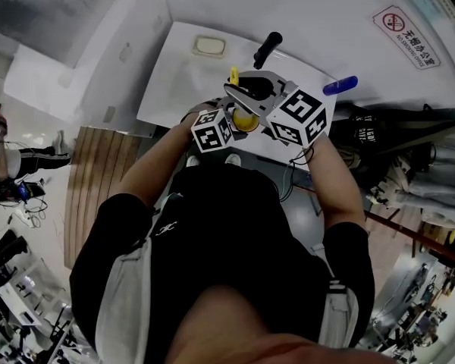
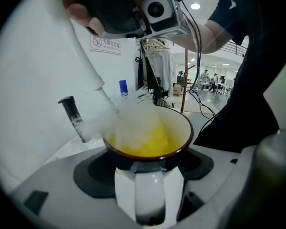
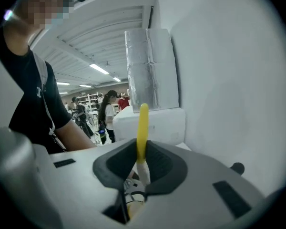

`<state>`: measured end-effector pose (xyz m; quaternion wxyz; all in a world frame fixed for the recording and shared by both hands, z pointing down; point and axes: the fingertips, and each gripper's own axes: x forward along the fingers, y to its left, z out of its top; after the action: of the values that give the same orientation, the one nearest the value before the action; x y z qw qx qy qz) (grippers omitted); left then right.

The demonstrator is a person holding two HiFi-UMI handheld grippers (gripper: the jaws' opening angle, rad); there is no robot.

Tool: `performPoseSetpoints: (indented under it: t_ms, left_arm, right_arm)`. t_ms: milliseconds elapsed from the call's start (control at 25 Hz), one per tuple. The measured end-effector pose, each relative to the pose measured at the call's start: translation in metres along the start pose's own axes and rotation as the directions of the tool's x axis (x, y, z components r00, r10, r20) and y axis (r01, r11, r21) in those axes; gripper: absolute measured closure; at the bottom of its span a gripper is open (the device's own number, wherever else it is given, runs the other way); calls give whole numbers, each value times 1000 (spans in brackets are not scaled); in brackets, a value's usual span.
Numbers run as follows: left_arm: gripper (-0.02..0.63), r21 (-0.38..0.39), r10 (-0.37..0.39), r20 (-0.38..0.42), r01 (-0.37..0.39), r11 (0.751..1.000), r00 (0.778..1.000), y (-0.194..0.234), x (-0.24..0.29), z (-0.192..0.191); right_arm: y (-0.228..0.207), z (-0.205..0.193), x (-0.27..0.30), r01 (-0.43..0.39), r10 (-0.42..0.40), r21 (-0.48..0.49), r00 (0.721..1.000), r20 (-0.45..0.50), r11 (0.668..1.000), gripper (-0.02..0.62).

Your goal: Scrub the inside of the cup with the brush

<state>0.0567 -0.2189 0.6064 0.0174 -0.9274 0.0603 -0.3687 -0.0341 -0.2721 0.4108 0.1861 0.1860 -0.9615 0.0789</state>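
My left gripper (image 2: 150,178) squeezes the cup (image 2: 174,128) at its handle side, up in open air by the white table's (image 1: 174,74) near edge. My right gripper (image 3: 142,173) pinches the yellow brush (image 3: 143,128) tight. Its bristles sit inside the cup's yellow bowl, just ahead of my left jaws.

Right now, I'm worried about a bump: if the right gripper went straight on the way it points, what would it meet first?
Probably the white rectangular block below the silver foil-covered panel; nothing else shows between it and the right gripper, shut on the yellow-handled brush. Depth is unclear.
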Motion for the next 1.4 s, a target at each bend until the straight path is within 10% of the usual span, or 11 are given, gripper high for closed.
performPoseSetpoints:
  t_ms: [840,1400]
  left_arm:
    - [225,-125,4,90,7,992,996,17,-4,1]
    - [225,-140,-20,6,21,990,1000,25,11,-15]
  right_arm:
    - [-95,-67,-110,204,-225,391,974,9,898,540]
    - [-16,-75,-108,65,-30,184,982,-185,981,537]
